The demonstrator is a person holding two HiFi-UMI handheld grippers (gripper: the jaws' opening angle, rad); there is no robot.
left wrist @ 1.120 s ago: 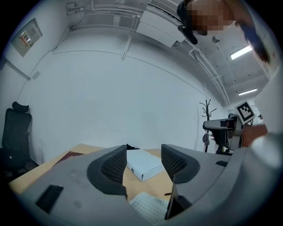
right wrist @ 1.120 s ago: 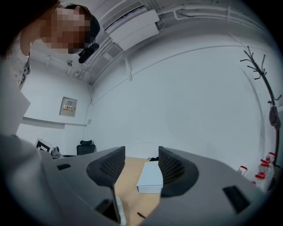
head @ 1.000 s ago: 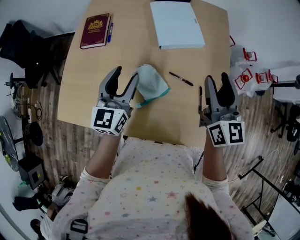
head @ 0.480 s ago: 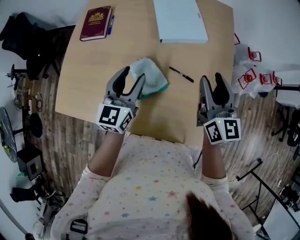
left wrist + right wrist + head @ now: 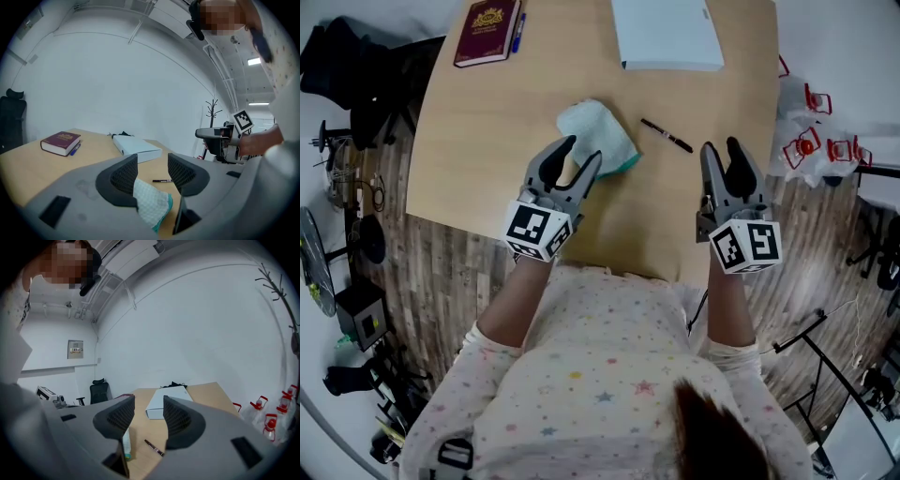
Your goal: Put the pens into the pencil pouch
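Task status: not started, judging by the layout; no pen is in the pouch and neither gripper holds anything. At the far left corner of the bench (image 5: pixel 478 141) lies a maroon book (image 5: pixel 487 33) with a blue pen (image 5: pixel 517 31) just beside its right edge. The left gripper (image 5: pixel 581 152) is held low over the near part of the bench, pointing forward and slightly downward, forearm extended from the body. Its fingers (image 5: pixel 123 176) have just been closing a little but stand well apart; the pencil pouch (image 5: pixel 598 136) lies just beyond and beneath the tips and is not pressed by them. Whether the pouch mouth is open cannot be told. A black pen (image 5: pixel 667 135) lies on the bench right of the pouch, apart from it, with a white binder (image 5: pixel 667 33) at the far edge behind. The right gripper (image 5: pixel 721 148) is held at the near right edge in a matching pose, its fingers moderately apart and empty. Remaining: open or steady the pouch, then pick up and insert each pen.
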